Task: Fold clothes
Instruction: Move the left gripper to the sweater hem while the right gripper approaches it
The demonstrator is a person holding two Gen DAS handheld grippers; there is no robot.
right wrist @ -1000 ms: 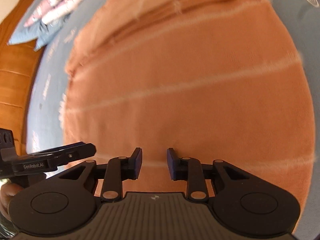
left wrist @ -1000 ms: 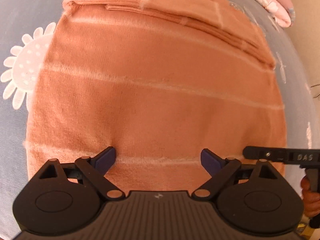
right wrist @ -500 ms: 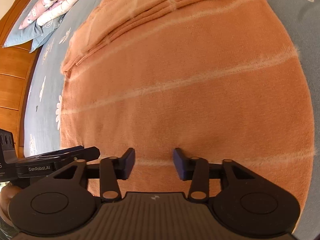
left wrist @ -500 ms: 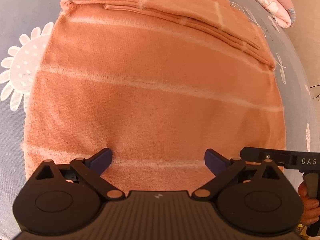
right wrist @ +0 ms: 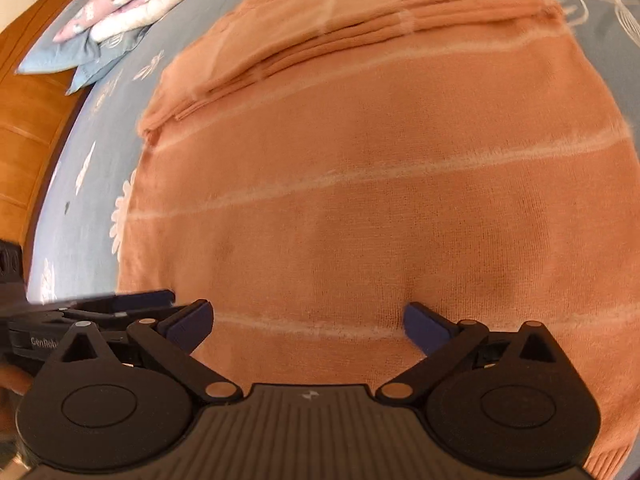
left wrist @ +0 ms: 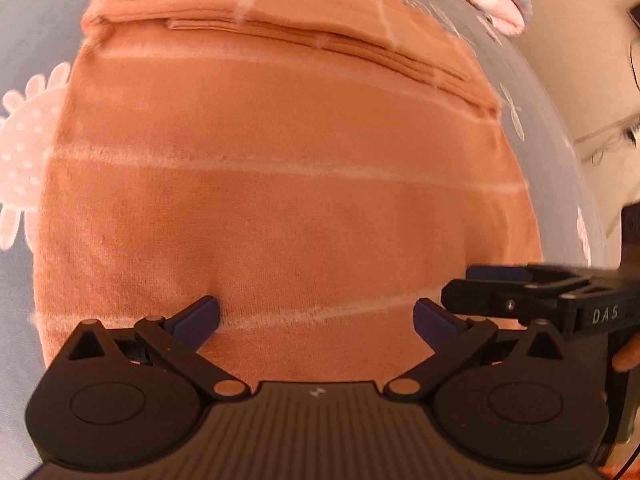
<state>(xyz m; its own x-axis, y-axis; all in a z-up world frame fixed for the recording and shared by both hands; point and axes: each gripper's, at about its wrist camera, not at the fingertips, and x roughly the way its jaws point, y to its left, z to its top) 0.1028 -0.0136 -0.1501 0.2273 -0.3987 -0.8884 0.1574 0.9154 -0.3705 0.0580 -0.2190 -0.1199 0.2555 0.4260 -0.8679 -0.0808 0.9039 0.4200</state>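
Observation:
An orange knit sweater (left wrist: pixel 280 200) with thin pale stripes lies flat on the blue flowered bedsheet (left wrist: pixel 24 40). Its sleeves (left wrist: pixel 320 28) are folded across the far end. My left gripper (left wrist: pixel 316 316) hovers over the near hem, jaws wide apart, pads off the cloth. In the right wrist view the same sweater (right wrist: pixel 360 200) fills the frame. My right gripper (right wrist: pixel 308 320) is over the hem with its jaws opening and nothing pinched between them. Each gripper shows beside the other: the right gripper (left wrist: pixel 520 292) at the right edge, the left gripper (right wrist: pixel 100 308) at the left edge.
Flowered pillows (right wrist: pixel 120 8) lie at the head of the bed, against a wooden headboard (right wrist: pixel 24 120). The bedsheet (right wrist: pixel 80 160) shows left of the sweater. A hand (left wrist: pixel 628 356) holds the right gripper's handle. Beige floor lies beyond the bed's right edge.
The right gripper's jaws have spread from nearly shut to wide apart, and it has moved closer to the left gripper. The left jaws widened slightly. The sweater lies as before.

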